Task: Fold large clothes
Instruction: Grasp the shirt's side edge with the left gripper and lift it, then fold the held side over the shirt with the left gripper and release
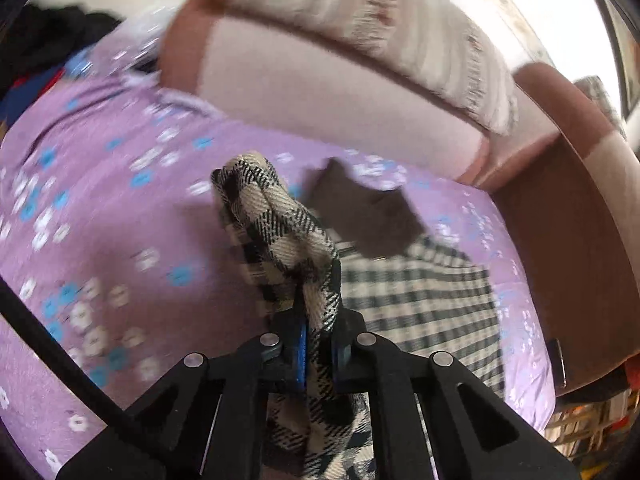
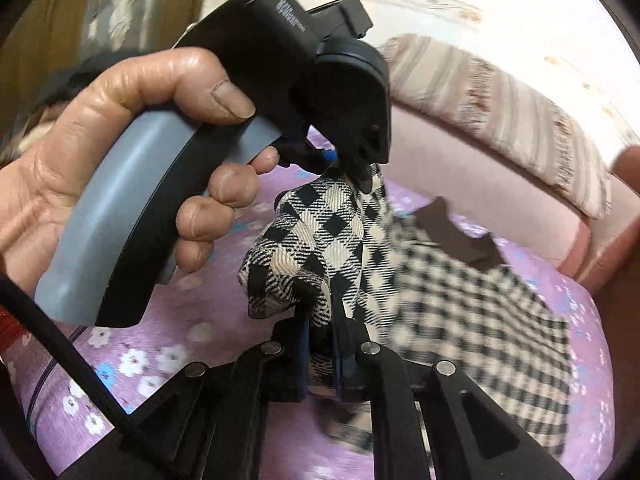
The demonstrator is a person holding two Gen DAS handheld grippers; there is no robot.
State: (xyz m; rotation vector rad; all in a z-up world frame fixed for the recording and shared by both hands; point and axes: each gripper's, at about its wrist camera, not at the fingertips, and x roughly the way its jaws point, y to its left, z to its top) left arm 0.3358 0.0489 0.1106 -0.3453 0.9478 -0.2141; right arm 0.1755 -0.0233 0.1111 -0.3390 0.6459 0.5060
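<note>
Black-and-cream checked woven garment (image 1: 420, 300): large, with a dark brown collar piece (image 1: 360, 208) at its far end. Most of it lies spread on the bed; one bunched edge is lifted off the bedding and pinched at two points, the cloth hanging between the two claws.

Bed, covered by a purple sheet printed with white and blue flowers (image 1: 120, 208): fills the lower half of both views and bears the garment toward its right side.

Headboard, padded, pale pink with reddish-brown trim (image 1: 320, 92): curves along the far edge of the bed.

Striped beige-and-white fringed cushion or blanket roll (image 1: 400, 32): lies along the top of the headboard.

Heap of dark clothing (image 1: 52, 40): at the far left corner of the bed, blurred; items cannot be told apart.

Left claw (image 1: 318, 354): black, with blue pads, clenched on a thick fold of the checked garment that rises upright from between its fingers. In the right wrist view its grey-and-black handle is gripped by the person's left hand (image 2: 120, 152), and its tip (image 2: 362, 176) bites the upper edge of the cloth.

Right claw (image 2: 322, 364): same make, clenched on a lower fold of the same garment, just beneath the left claw's tip.
</note>
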